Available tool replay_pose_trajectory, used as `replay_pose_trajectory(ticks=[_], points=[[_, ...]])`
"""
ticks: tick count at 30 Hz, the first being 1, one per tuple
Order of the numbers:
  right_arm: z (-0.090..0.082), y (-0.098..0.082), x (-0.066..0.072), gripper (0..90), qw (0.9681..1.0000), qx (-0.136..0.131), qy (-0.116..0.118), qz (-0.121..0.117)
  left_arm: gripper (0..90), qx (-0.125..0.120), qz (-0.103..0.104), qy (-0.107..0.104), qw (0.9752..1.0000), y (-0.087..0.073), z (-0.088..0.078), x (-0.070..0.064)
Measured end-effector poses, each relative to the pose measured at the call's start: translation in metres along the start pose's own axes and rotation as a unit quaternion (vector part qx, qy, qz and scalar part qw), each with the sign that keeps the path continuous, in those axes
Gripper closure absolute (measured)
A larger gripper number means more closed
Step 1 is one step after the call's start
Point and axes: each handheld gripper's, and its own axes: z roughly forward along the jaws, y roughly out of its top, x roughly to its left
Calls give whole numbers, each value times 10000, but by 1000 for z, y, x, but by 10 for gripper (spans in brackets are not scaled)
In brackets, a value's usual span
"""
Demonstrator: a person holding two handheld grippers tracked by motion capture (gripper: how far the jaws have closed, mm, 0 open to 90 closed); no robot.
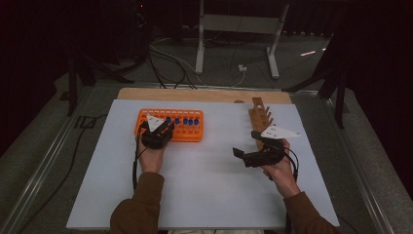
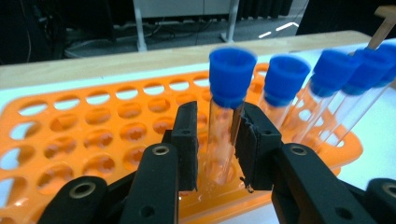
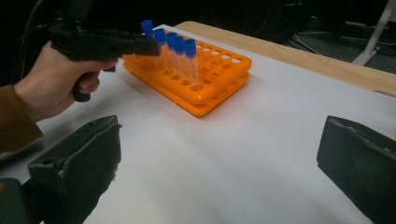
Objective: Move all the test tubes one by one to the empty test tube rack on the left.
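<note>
An orange tube rack [image 1: 192, 132] lies at the back left of the white mat, with several blue-capped clear tubes [image 1: 187, 121] standing in a row in it. My left gripper [image 1: 157, 126] reaches over the rack's left end. In the left gripper view its jaws stand on either side of the leftmost upright tube [image 2: 232, 74], which sits in a hole of the rack [image 2: 93, 135]. A narrow gap shows beside the left pad [image 2: 188, 140], so the gripper [image 2: 216, 140] is open around the tube. My right gripper [image 1: 246, 143] hovers over the mat at the right, wide open [image 3: 219, 154] and holding nothing.
A wooden rack [image 1: 258, 117] with pegs lies at the back right, just beyond the right hand. The white mat [image 1: 209, 185] covers the table, with a wooden strip [image 1: 204, 95] along its far edge. Cables and a metal stand are on the floor beyond.
</note>
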Motion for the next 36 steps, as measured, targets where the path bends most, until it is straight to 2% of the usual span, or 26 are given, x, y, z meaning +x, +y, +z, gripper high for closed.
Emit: replay_pose_trajectory(ticks=[3, 5, 10, 11, 14, 15, 18, 20, 22, 23, 25, 29, 31, 34, 36], points=[[0, -1, 0, 0, 10000, 5, -21, -2, 776, 72, 104, -41, 9999, 1, 0, -2], [-1, -2, -1, 0, 10000, -7, -48, -1, 782, 256, 258, 9, 9993, 0, 3, -4], [-4, -3, -3, 0, 9999, -71, -133, -14, 780, 339, 317, -20, 9989, 0, 1, -5], [-5, -3, -3, 0, 9998, -83, -152, -23, 772, 393, 274, -27, 9988, 0, 0, -4], [-8, -5, -3, 0, 9996, -123, -245, -96, 649, 401, 125, -140, 9990, -3, -6, 1], [-9, -6, -3, 0, 9995, -143, -277, -106, 626, 362, 33, -235, 9991, -3, -11, 3], [-15, -9, -4, 0, 9990, -251, -340, -116, 544, 263, -9, -347, 9991, -3, -25, 8], [-18, -11, -5, 0, 9988, -318, -362, -111, 494, 195, 30, -408, 9990, -2, -38, 10], [-21, -15, -7, 0, 9984, -398, -399, -78, 457, 20, -1, -558, 9984, -1, -54, 12], [-22, -17, -8, 0, 9983, -410, -403, -59, 403, -52, 37, -570, 9984, 0, -62, 13], [-24, -21, -9, 0, 9982, -403, -434, -49, 368, -216, 82, -634, 9977, 0, -77, 14], [-31, -29, -11, 0, 9973, -492, -532, -71, 271, -444, 101, -556, 9974, -3, -102, 17], [-34, -33, -12, 0, 9969, -526, -581, -86, 211, -513, 132, -447, 9976, -6, -112, 18], [-38, -39, -14, 0, 9963, -577, -632, -61, 179, -598, 207, -299, 9975, -12, -125, 19], [-40, -44, -16, 0, 9959, -616, -665, -34, 162, -645, 196, -318, 9972, -16, -133, 21]])
